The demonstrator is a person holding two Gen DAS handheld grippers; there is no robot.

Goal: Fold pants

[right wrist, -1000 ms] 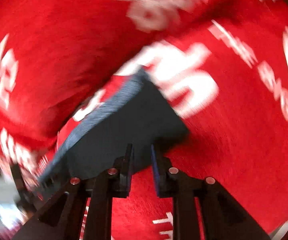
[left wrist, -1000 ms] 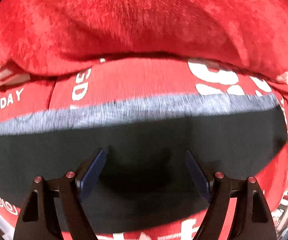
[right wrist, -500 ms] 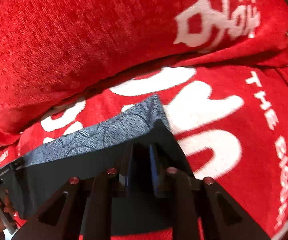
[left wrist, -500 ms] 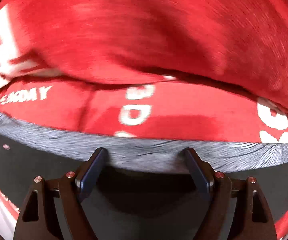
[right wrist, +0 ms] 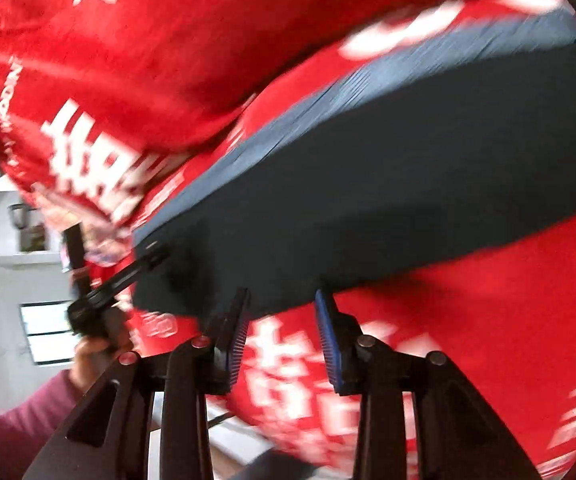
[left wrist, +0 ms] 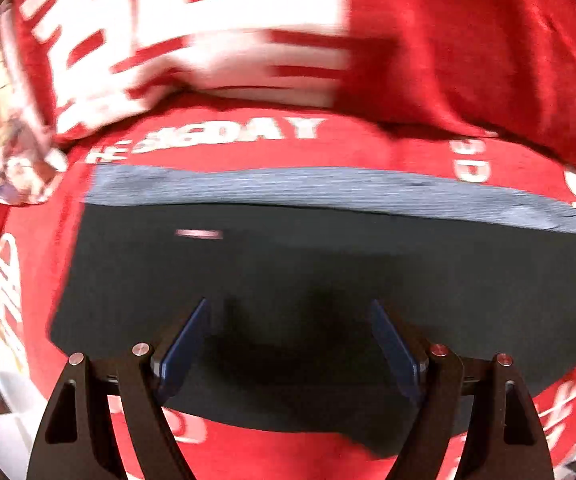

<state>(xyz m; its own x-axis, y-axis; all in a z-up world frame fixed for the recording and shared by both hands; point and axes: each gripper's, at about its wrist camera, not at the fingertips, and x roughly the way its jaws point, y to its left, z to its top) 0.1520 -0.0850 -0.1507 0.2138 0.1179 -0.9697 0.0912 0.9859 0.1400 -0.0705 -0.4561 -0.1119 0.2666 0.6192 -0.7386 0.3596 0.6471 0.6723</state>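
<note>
Dark folded pants (left wrist: 328, 264) with a grey waistband (left wrist: 328, 188) lie flat on a red bed cover (left wrist: 328, 456). My left gripper (left wrist: 290, 308) hovers over the pants near their left end, pointing steeply down, open, with nothing between its blue pads. In the right wrist view the pants (right wrist: 388, 184) stretch up to the right. My right gripper (right wrist: 281, 294) sits at their near edge with its jaws opening. Only red cover shows between its fingers. The left gripper (right wrist: 155, 254) also shows there, over the pants' left corner.
A thick red roll of bedding with white lettering (left wrist: 448, 40) lies just behind the pants. A person's hand (right wrist: 95, 356) and pink sleeve (right wrist: 15, 432) hold the left gripper. Past the bed's left edge are a white wall and a window (right wrist: 47, 332).
The left gripper slid along the pants towards their left end, still open. The right gripper released the pants' corner, spread its jaws and swung back to the near edge.
</note>
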